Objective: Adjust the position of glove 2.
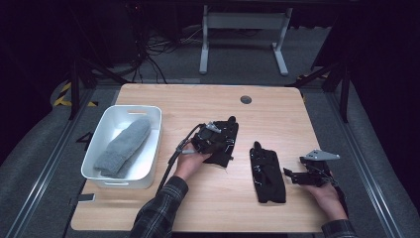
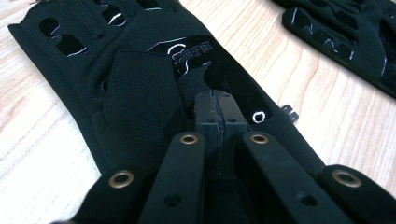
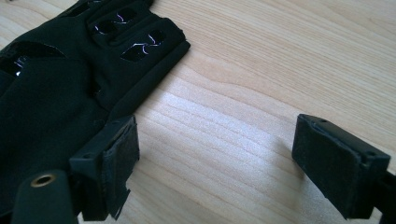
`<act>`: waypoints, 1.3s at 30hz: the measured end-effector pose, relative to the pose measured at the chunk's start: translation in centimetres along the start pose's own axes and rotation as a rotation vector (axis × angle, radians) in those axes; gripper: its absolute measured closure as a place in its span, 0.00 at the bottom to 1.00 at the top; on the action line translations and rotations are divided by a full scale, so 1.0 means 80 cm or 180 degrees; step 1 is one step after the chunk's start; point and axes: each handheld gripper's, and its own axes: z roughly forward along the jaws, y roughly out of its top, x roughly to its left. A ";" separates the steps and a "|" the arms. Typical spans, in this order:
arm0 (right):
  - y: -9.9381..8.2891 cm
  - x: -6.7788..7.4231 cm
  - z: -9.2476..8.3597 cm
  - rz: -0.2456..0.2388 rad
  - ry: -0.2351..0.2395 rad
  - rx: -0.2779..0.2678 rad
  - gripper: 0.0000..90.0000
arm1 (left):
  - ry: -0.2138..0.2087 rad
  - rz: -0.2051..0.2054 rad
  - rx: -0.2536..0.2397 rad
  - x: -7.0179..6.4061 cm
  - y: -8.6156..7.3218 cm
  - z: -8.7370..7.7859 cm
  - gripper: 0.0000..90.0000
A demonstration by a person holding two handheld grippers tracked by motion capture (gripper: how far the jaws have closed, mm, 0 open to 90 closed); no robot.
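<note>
Two black gloves lie on the wooden table. The left glove (image 1: 229, 128) (image 2: 135, 79) sits at the table's middle, and my left gripper (image 1: 220, 147) (image 2: 216, 108) is down on it, jaws pressed together on a pinched-up fold of its fabric. The right glove (image 1: 267, 173) (image 3: 51, 98) lies flat, and it appears again far off in the left gripper view (image 2: 345, 32). My right gripper (image 1: 290, 174) (image 3: 219, 154) rests open just right of it. One of its pads (image 3: 119, 161) is at the glove's edge, and only bare wood lies between the jaws.
A white bin (image 1: 154, 144) stands at the table's left and holds a grey knitted piece (image 1: 124, 145). A round cable hole (image 1: 245, 99) is near the far edge. Bare wood lies along the back and front right of the table (image 1: 198, 208).
</note>
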 end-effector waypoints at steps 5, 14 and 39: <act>0.000 0.000 0.000 0.0001 0.0000 0.0000 0.17 | -0.0088 -0.0009 0.0036 -0.009 -0.010 -0.007 1.00; 0.000 0.000 0.000 0.0003 -0.0003 -0.0001 0.17 | -0.0220 0.0031 0.0110 -0.038 -0.031 -0.021 1.00; 0.000 0.001 0.000 0.0004 0.0000 -0.0004 0.17 | 0.0000 0.0104 -0.0029 -0.064 -0.052 -0.075 0.70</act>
